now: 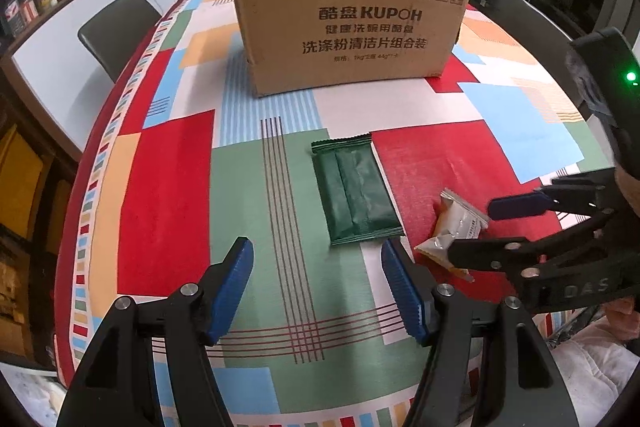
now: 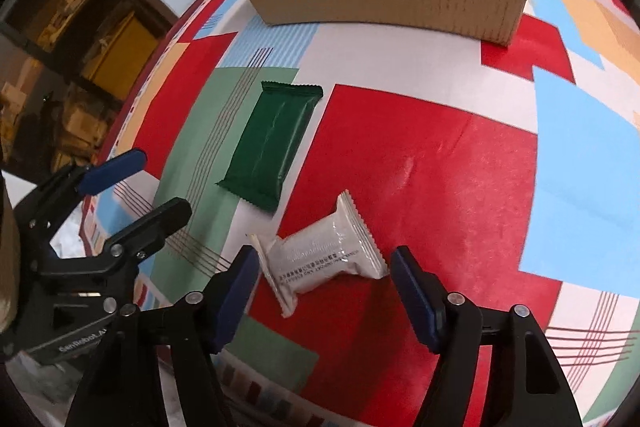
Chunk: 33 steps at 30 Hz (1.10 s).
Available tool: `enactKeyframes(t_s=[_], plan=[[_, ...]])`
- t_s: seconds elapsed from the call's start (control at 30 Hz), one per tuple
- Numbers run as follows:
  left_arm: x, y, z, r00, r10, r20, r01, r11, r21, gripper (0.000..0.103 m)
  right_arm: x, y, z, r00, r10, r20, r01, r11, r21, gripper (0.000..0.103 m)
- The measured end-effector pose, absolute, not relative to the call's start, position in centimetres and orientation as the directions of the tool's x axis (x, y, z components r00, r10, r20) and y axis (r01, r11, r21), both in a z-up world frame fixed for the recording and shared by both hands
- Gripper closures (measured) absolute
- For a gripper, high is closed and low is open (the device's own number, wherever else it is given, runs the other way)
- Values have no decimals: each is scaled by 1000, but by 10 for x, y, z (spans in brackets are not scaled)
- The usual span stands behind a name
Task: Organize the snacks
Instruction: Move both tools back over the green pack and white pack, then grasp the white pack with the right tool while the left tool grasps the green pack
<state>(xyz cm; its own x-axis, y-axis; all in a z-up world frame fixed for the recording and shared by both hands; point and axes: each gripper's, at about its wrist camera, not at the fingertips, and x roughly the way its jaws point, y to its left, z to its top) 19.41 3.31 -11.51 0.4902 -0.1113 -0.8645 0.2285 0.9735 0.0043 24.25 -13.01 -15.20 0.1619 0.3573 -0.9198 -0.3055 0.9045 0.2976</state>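
Two snack packets are seen at 6 o'clock of the brown cardboard box (image 1: 348, 23), contents hidden: a dark green foil packet (image 1: 356, 193) between the left tongs' (image 1: 318, 293) wide jaws, and a white plastic packet (image 2: 324, 259) between the right tongs' (image 2: 324, 297) wide, untouching jaws.

Two close wrist views, steeply down over the tablecloth (image 1: 168, 187), both sharing the cardboard box (image 1: 348, 27) beyond.
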Motion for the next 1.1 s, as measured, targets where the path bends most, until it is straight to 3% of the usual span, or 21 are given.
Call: enactKeyframes(t_s=[0.63, 0.97, 1.1], plan=[[199, 45, -113, 520, -96, -849, 195, 981, 9, 36, 254, -122, -155, 131, 424, -896, -210, 895, 393, 34], [204, 42, -132, 465, -137, -874, 197, 979, -49, 36, 256, -109, -162, 164, 306, -938, -264, 929, 258, 59], [209, 38, -134, 456, -152, -877, 198, 978, -66, 36, 254, -103, -162, 183, 259, -948, -304, 932, 196, 63]])
